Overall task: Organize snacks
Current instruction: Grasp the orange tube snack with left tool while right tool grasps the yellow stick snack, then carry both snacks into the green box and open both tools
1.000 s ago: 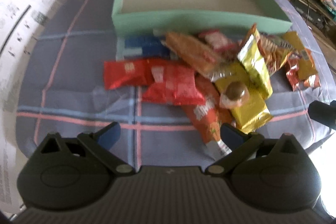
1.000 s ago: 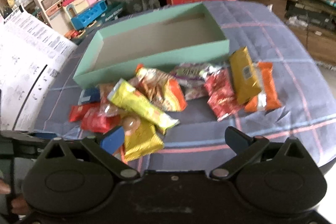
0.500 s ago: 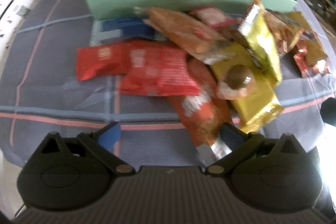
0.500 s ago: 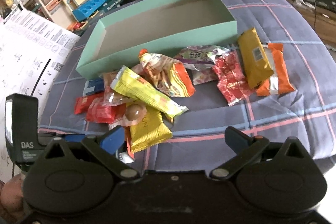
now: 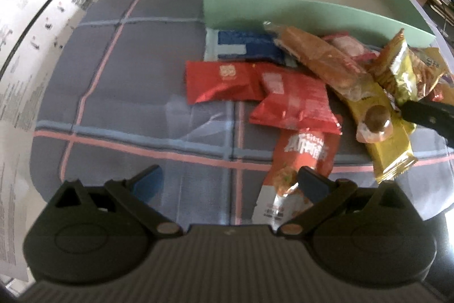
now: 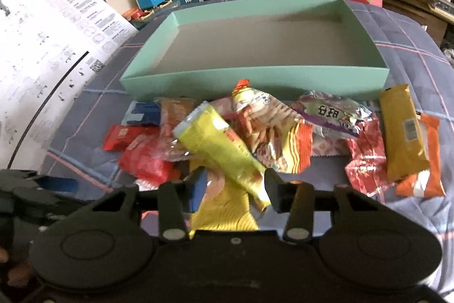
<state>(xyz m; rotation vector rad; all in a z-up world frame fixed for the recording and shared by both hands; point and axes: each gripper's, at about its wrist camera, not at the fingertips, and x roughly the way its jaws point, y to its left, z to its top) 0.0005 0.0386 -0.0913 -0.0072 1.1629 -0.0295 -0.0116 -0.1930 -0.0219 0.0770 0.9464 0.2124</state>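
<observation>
Narrowed from wide, the right gripper (image 6: 231,186) jaws now flank the yellow packet (image 6: 224,152) at lower centre, not visibly clamped; left gripper (image 5: 229,181) jaws gape above the orange-red pouch (image 5: 300,161), lower right; mint box (image 6: 255,75) waits empty, upper centre; squeezing only that packet's tail looks wisest.
</observation>
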